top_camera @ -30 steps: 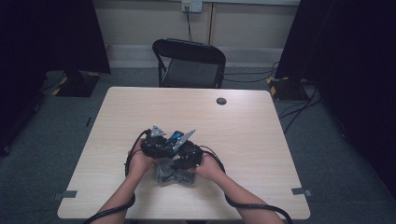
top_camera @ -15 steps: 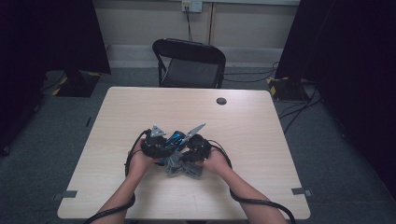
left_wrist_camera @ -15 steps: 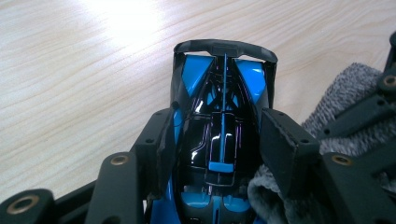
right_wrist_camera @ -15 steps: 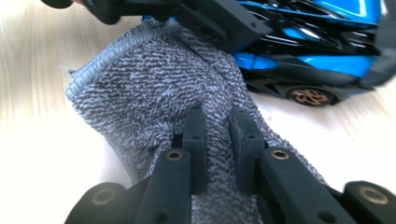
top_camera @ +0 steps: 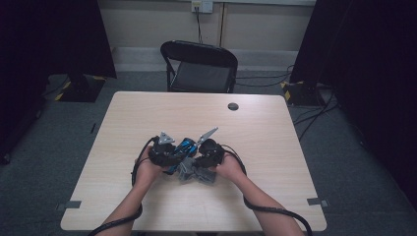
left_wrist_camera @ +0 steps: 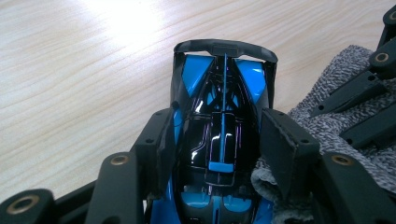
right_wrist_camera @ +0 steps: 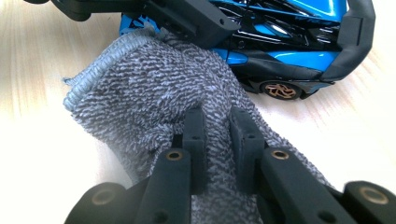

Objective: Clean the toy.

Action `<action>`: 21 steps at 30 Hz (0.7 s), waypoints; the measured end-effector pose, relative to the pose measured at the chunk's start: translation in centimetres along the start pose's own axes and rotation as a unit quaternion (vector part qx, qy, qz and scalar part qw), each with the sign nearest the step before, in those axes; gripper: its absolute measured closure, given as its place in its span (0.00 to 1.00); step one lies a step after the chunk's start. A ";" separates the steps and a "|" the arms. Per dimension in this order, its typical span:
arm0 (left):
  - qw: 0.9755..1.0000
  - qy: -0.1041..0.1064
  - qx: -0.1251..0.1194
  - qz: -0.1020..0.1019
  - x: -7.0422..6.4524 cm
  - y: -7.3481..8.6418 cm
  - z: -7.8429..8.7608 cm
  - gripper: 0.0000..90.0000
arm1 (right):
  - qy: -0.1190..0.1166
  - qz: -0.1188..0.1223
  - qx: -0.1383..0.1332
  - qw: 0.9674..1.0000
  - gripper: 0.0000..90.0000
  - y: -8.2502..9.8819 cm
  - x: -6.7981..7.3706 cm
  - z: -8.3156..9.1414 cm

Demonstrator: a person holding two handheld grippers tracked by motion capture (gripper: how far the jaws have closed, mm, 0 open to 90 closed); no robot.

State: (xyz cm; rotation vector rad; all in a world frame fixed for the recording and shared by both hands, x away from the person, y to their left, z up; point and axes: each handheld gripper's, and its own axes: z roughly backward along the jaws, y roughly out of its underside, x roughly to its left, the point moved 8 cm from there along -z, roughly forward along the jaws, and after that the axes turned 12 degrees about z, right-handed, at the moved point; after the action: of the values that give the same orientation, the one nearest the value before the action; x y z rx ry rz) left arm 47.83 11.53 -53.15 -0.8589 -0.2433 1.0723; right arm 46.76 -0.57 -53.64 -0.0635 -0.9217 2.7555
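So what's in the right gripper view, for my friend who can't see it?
The right gripper pinches a fuzzy grey cloth between its two black jaws. Behind it, on the pale wooden table, is a shiny blue and black toy car, held by the left gripper.

One toy car (left_wrist_camera: pixel 219 140), one grey cloth (right_wrist_camera: pixel 154 93), one chair (top_camera: pixel 201 66)

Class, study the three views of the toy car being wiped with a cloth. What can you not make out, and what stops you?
- Toy car, left gripper view: its near end is cut off by the bottom edge.
- Car's far side, right gripper view: hidden by its own body.
- Grey cloth, right gripper view: the pinched part is covered by the right gripper.
- High view: small dark disc on the table, too small to identify.
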 end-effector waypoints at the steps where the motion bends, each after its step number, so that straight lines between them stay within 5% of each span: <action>1: 1.000 0.000 0.000 0.000 0.0 0.0 0.0 0.51 | 0.001 -0.001 0.002 1.000 0.88 0.0 -0.1 0.0; 13: 1.000 0.000 -0.001 0.001 0.0 0.0 0.0 0.51 | 0.014 -0.012 0.011 1.000 0.88 0.7 -1.3 0.7; 21: 1.000 0.000 -0.002 0.001 0.0 0.0 0.0 0.51 | 0.040 -0.048 0.007 0.998 0.88 2.3 -3.5 1.9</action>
State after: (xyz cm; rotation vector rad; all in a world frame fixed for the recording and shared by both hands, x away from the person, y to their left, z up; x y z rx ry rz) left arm 47.82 11.54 -53.16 -0.8624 -0.2440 1.0737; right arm 49.49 -4.28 -53.64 -0.1227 -0.8623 2.6500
